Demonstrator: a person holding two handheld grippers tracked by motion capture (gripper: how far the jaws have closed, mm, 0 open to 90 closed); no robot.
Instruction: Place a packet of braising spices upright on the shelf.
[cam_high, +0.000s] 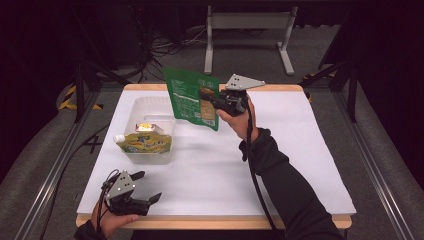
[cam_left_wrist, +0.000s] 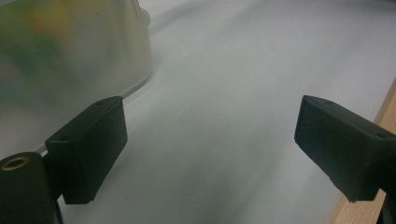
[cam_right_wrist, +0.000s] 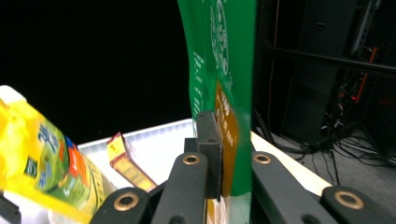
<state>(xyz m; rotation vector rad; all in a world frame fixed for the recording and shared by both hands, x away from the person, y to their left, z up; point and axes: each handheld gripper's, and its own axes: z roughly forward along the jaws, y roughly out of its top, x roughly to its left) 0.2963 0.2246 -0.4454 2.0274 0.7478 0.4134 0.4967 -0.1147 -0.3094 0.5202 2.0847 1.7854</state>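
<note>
Two grippers work the white table: beside the clear tub, probably the goal, the right gripper pinches an upright green pouch above its right rim, while the left gripper rests spread, empty, nearer the tub's front.

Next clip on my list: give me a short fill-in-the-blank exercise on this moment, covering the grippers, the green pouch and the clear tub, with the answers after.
1. The right gripper is shut on the ____ pouch, held up off the table.
2. The left gripper rests near the table's front edge with its jaws ____.
3. The yellow spouted pouch lies inside the clear plastic ____.
4. Beside that yellow pouch sits a small ____ with a yellow and red label.

Missing words: green; open; tub; packet
</note>
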